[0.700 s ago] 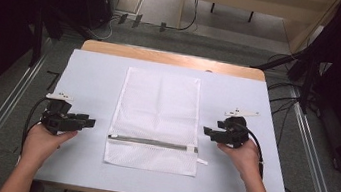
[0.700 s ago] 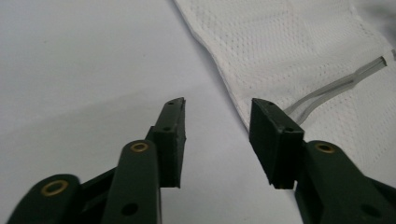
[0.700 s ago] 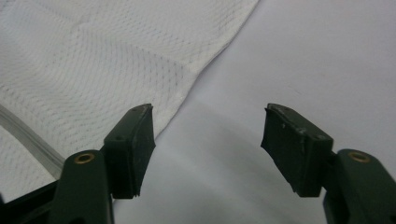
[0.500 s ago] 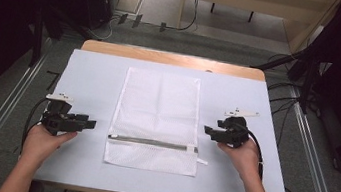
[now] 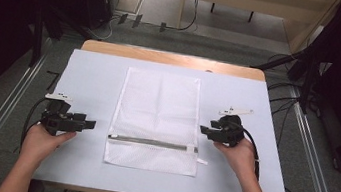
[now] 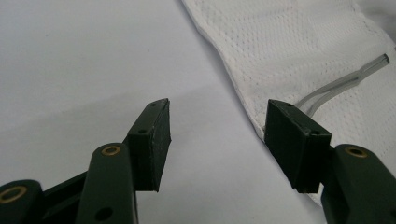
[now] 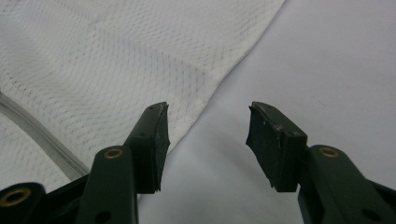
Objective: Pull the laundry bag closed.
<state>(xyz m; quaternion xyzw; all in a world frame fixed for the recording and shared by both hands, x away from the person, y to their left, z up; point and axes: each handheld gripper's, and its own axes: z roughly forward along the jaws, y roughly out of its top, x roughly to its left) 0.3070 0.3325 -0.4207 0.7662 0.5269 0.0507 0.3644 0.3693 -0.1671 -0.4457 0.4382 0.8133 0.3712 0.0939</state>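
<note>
From above, the mesh bag [image 5: 156, 119] lies flat between left claw [image 5: 89, 124] and right claw [image 5: 204, 130]. Left claw's camera: jaws spread, empty, bag edge just beyond. Right claw's camera: spread too, bag edge ahead-left on the table [image 7: 336, 70].

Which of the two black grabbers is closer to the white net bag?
The right gripper. Its tips nearly reach the edge of the mesh bag, just above the zipper. The left gripper has a wider strip of bare table before the bag.
</note>
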